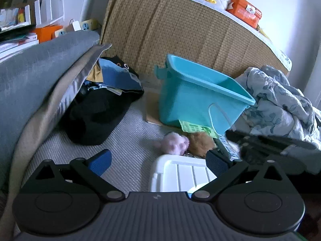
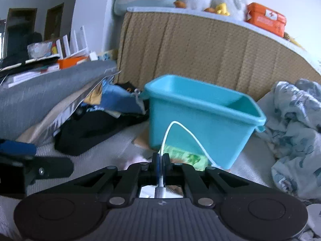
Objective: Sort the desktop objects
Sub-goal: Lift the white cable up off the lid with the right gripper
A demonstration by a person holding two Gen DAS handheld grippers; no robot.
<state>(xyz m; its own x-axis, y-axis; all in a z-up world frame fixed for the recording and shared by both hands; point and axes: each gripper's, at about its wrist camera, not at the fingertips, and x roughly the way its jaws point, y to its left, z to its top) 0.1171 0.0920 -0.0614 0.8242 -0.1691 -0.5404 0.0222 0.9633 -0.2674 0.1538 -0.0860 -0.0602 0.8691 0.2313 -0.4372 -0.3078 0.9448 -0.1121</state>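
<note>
A teal plastic bin (image 1: 200, 98) (image 2: 202, 120) stands open-topped on the woven mat. My right gripper (image 2: 160, 160) is shut on a white cable (image 2: 180, 128), which arches up in front of the bin and drops to the mat on the right; its plug end sits behind the jaws. In the left wrist view the cable loop (image 1: 216, 110) shows against the bin, with the dark right gripper body (image 1: 270, 146) at the right. My left gripper (image 1: 158, 161) is open above a white slatted tray (image 1: 180, 172). A pink fluffy toy (image 1: 174, 142) and a brown fluffy toy (image 1: 201, 142) lie just beyond it.
A green packet (image 1: 197, 129) lies at the bin's foot. Black and blue clothes (image 1: 104, 104) are heaped at the left under a grey cushion (image 1: 36, 74). A crumpled floral blanket (image 1: 280, 104) fills the right. A woven headboard (image 1: 180, 32) with plush toys and an orange box (image 1: 244, 10) stands behind.
</note>
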